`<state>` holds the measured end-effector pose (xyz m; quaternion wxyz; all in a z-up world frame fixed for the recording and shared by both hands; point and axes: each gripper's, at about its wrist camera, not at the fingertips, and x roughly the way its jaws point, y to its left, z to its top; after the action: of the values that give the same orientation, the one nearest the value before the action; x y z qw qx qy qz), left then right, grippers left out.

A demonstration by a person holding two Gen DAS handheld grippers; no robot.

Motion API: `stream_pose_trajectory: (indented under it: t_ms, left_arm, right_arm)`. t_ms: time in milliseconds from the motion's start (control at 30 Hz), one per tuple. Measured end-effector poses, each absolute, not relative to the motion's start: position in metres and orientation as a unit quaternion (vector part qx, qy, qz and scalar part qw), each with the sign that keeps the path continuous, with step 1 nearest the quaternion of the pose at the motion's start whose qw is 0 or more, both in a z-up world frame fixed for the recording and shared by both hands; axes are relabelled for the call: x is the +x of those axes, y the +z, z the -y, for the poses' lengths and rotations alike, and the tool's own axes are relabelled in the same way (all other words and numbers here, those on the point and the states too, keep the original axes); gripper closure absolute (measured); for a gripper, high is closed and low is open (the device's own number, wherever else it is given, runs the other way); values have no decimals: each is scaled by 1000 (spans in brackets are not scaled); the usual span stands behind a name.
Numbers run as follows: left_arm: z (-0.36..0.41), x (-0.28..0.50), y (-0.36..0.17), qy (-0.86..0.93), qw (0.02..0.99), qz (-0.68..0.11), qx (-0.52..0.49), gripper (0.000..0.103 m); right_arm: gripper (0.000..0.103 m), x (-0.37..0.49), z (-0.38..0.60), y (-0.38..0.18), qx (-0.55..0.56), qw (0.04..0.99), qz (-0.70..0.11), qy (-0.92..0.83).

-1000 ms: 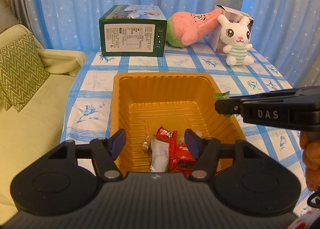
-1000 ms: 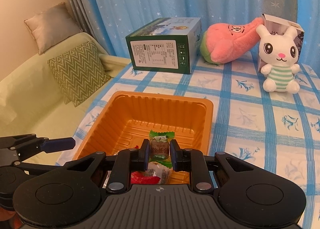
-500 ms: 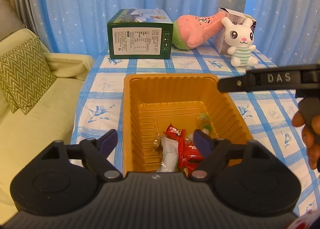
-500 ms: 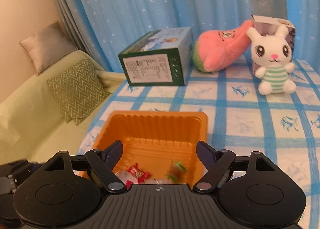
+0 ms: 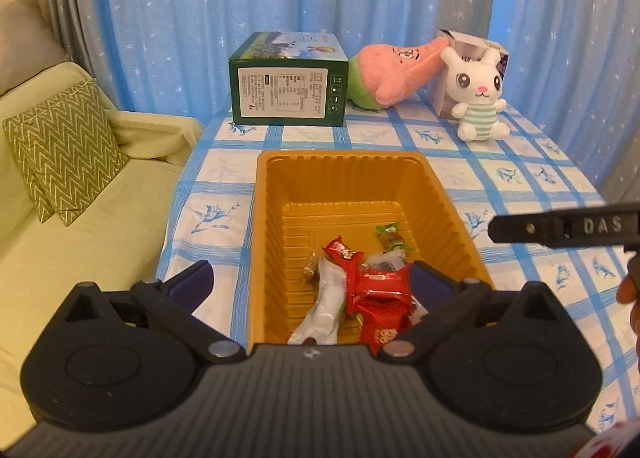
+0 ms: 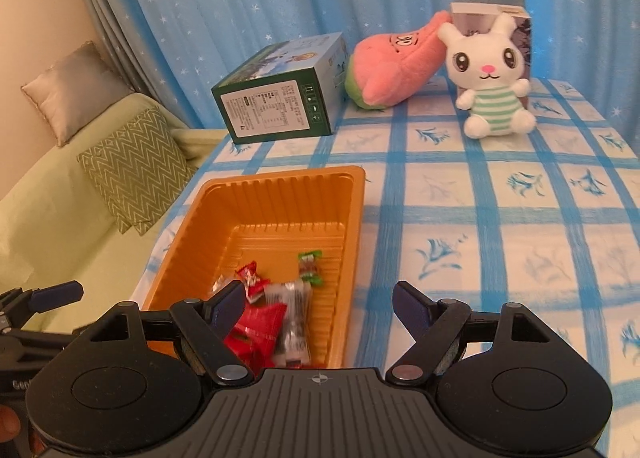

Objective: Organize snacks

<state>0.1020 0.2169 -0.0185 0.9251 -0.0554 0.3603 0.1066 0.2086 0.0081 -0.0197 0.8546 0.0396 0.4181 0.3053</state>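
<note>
An orange plastic tray (image 5: 280, 201) (image 6: 264, 193) sits on the blue checked tablecloth. In it lie red snack packets (image 5: 376, 282) (image 6: 260, 318), a white packet (image 5: 326, 306), a silvery packet (image 6: 294, 322), a small brown candy (image 5: 310, 270) and a green-wrapped candy (image 5: 392, 236) (image 6: 310, 266). My left gripper (image 5: 310, 282) is open and empty over the tray's near end. My right gripper (image 6: 320, 304) is open and empty above the tray's right rim; it shows as a black bar in the left wrist view (image 5: 560, 227).
A green box (image 5: 286, 81) (image 6: 280, 97), a pink plush (image 5: 392, 73) (image 6: 396, 65), a white rabbit plush (image 5: 478, 95) (image 6: 494, 81) and a small carton (image 6: 488, 15) stand at the table's far end. A green sofa with a zigzag cushion (image 5: 60, 145) (image 6: 136, 165) is on the left.
My right gripper opened and let the green-wrapped candy fall into the tray, then drew back to the right. My left gripper opened wider and pulled back.
</note>
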Motion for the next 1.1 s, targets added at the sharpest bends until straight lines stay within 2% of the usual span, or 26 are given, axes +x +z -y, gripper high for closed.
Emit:
stream_pose_trajectory:
  t_ms: [633, 1100]
  left_arm:
    - [-155, 8, 38, 153, 926, -337, -73, 0]
    - [-119, -36, 56, 163, 927, -331, -72, 0]
  right_arm:
    - [23, 98, 56, 30, 9, 885, -370, 282]
    - [23, 47, 95, 43, 14, 889, -364, 277]
